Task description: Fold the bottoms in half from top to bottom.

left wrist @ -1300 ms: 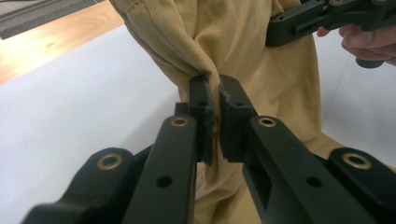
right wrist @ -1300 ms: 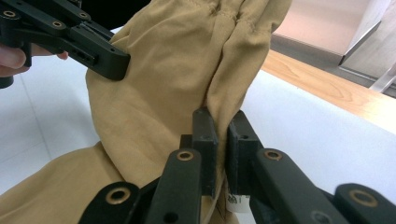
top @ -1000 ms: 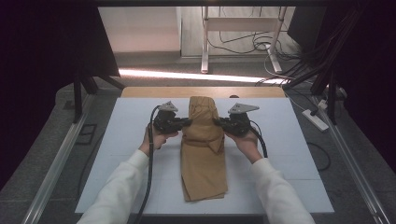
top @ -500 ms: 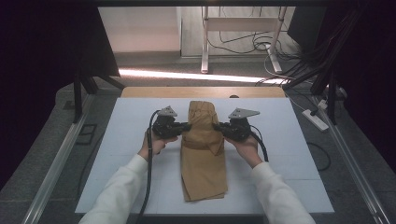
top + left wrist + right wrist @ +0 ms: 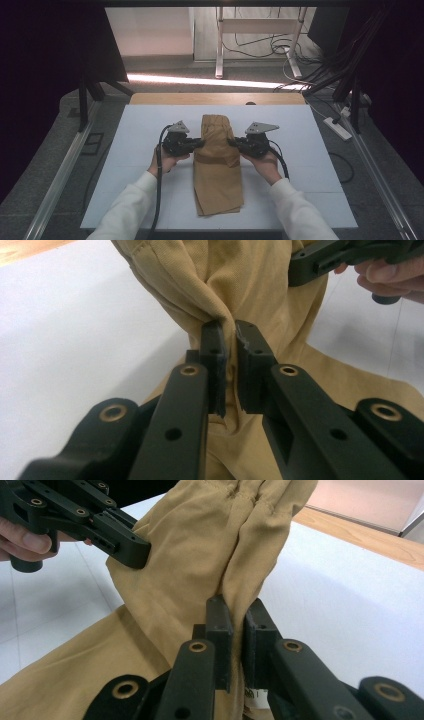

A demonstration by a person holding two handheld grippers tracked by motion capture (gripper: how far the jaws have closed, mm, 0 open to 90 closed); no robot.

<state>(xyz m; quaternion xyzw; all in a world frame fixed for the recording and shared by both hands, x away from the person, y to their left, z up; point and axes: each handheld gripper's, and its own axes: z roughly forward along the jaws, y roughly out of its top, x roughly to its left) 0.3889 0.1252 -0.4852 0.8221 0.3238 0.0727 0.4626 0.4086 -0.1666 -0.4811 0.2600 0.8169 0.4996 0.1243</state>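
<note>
Overhead, white table stands on grey floor.

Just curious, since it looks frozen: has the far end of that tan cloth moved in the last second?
Yes. The tan cloth, pinched by both tools, has had its far end drawn nearer the person, away from the wooden strip.

1. The left gripper comes up from the bottom, and its two black jaws are pinched tight on a fold of tan cloth.
2. The cloth bunches up above the jaws and spreads out flat below them.
3. The white worktop lies to the left of the gripper.
4. Up and to the right, the right gripper touches the far side of the cloth, with a hand behind it.
</note>
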